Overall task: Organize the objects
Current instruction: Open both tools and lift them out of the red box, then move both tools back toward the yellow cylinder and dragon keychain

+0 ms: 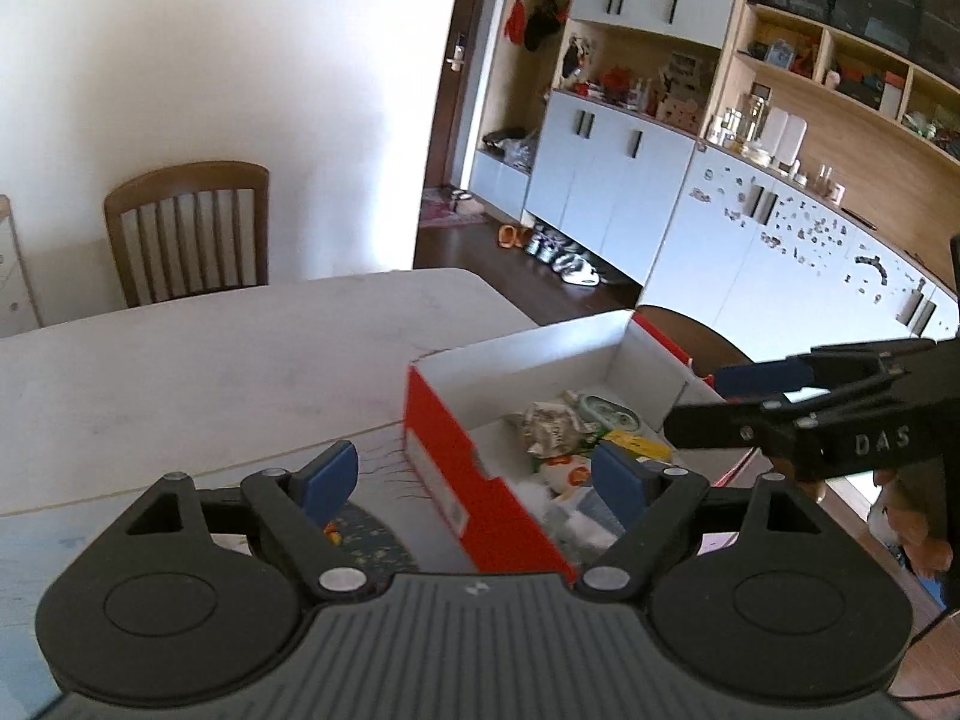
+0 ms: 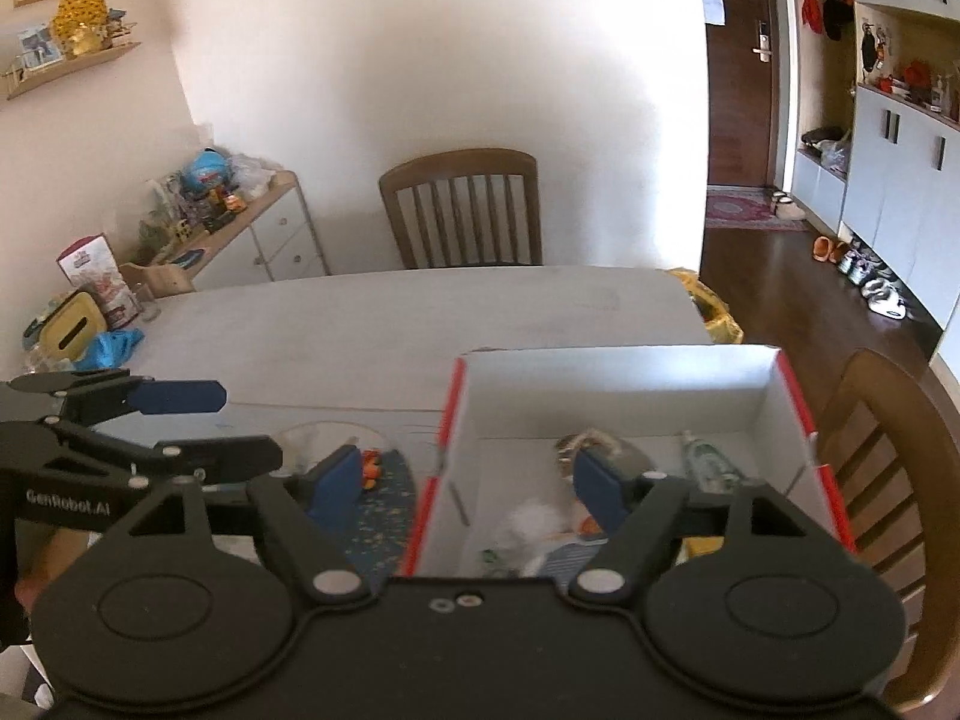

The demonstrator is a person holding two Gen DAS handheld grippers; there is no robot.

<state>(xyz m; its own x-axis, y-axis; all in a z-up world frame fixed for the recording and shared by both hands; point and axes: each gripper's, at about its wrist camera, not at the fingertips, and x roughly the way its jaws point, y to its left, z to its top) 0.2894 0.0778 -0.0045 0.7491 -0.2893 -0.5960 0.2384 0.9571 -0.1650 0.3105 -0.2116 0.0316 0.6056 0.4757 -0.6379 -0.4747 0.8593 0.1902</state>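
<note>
Ahead of the black left hand-held gripper (image 1: pixel 474 477), whose finger pads (image 1: pixel 327 480) are blue, the box (image 1: pixel 456 480) is red outside and white inside. Left of the box, beneath the right hand-held gripper (image 2: pixel 468 483), a dark blue mat (image 2: pixel 384 516) speckled with yellow lies on the pale grey worktop (image 2: pixel 420 312). Beyond stands a brown wooden chair (image 2: pixel 462 210).

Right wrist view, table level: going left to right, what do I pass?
Left gripper → small orange toy on the dark speckled mat → red wall of the shoebox → crumpled wad inside the box → green-and-white packet → wooden chair.
</note>
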